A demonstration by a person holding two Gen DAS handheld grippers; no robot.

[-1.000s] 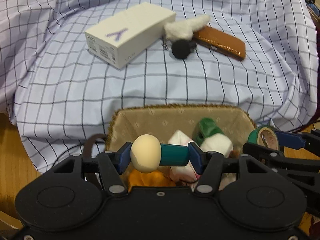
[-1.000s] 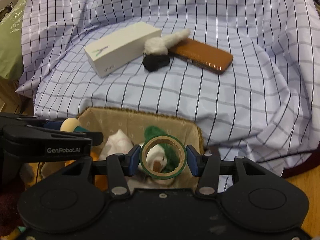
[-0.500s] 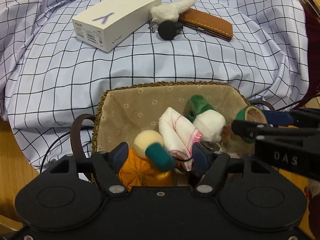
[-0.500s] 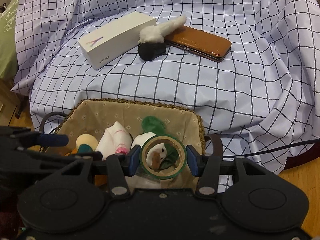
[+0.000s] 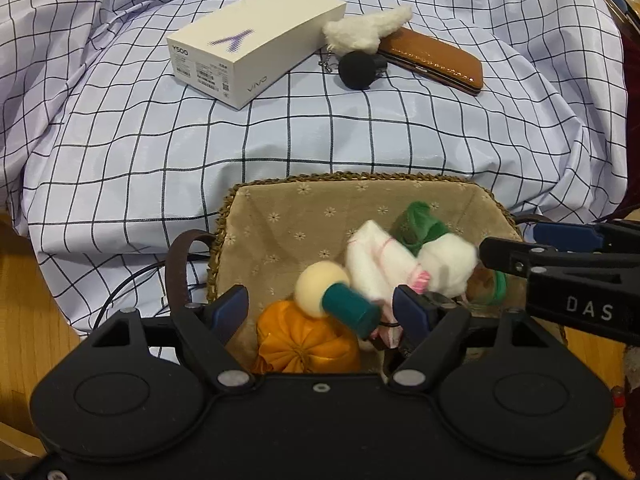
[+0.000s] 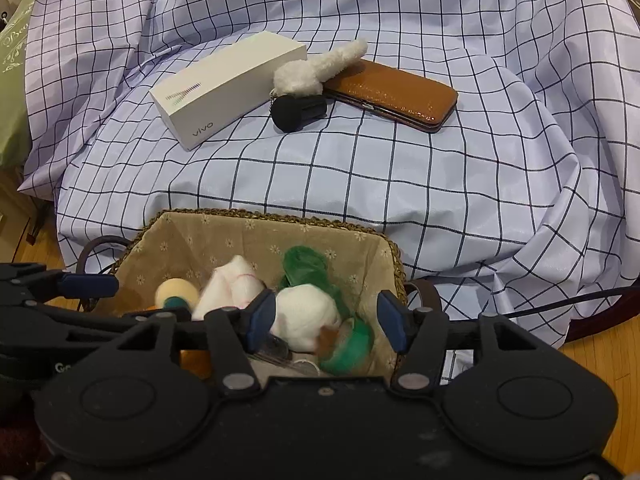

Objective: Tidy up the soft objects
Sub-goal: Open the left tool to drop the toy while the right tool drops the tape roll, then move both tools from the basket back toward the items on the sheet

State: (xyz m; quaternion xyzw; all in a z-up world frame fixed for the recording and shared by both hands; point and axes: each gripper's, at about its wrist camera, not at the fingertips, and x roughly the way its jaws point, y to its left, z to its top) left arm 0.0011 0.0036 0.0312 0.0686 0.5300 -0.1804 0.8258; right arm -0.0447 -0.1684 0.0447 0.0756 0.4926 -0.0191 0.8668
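A woven basket (image 5: 320,178) (image 6: 276,216) with beige flowered lining stands in front of both grippers. My left gripper (image 5: 320,310) is open above it. A cream ball with a teal handle (image 5: 336,296) (image 6: 176,296) lies loose between its jaws on an orange pumpkin plush (image 5: 308,340). My right gripper (image 6: 326,318) is open above the basket's right side. A green tape ring (image 6: 348,348) (image 5: 494,288) lies tilted below it, beside a white plush (image 6: 304,316) (image 5: 448,262), a white-pink cloth (image 5: 374,258) and a green plush (image 6: 304,266).
On the checked cloth (image 5: 360,132) behind the basket lie a white phone box (image 5: 256,42) (image 6: 228,84), a white fluffy keychain (image 5: 366,32) with a black pom (image 5: 358,70), and a brown wallet (image 5: 436,60) (image 6: 396,92). Wooden floor shows at both sides.
Both grippers opened. The left let the ball toy drop onto the pumpkin plush. The right let the tape ring fall into the basket.
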